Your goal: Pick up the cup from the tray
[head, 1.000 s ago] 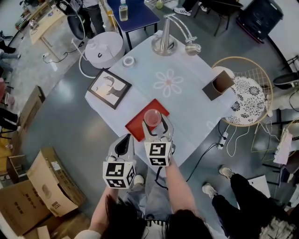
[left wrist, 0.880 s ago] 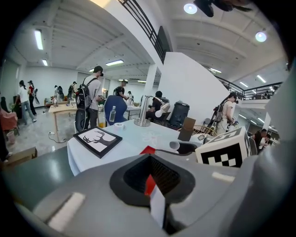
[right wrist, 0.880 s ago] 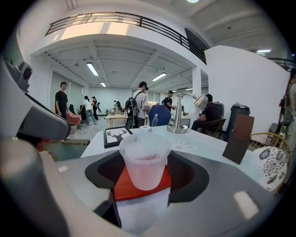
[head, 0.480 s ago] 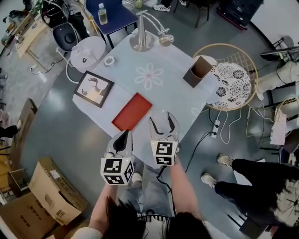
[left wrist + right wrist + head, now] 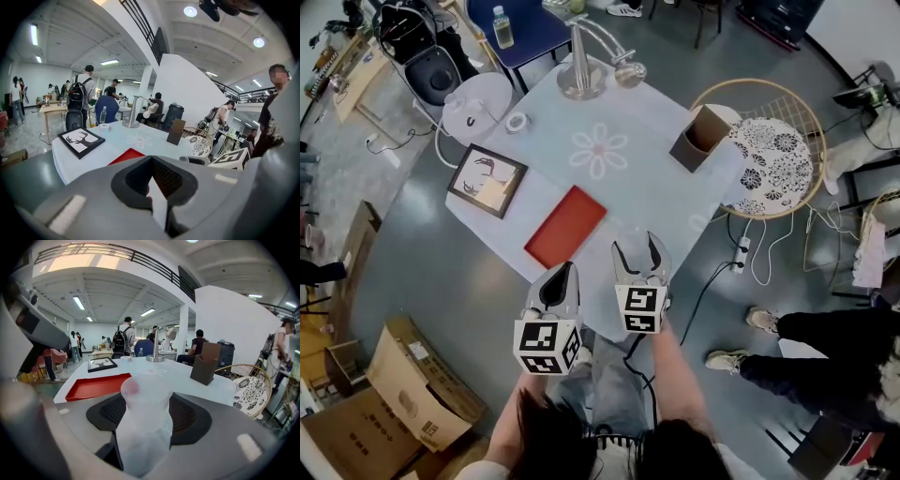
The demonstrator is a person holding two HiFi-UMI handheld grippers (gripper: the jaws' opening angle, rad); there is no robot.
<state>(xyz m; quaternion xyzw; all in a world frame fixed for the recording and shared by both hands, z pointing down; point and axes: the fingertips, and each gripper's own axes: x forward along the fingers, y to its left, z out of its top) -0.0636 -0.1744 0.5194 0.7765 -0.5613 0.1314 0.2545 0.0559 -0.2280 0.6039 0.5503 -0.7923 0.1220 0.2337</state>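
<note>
right gripper [image 5: 640, 251] is clamped on the clear cup [image 5: 144, 420], off the red tray [image 5: 567, 226], near the table [image 5: 652, 192] edge. left gripper [image 5: 562, 278] pinched shut, empty. picture frame [image 5: 487, 180] left, brown box [image 5: 700, 139] right, bare cloth between.

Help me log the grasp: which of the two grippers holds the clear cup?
The right gripper: the cup stands clamped between its jaws. The left gripper is shut on nothing.
</note>
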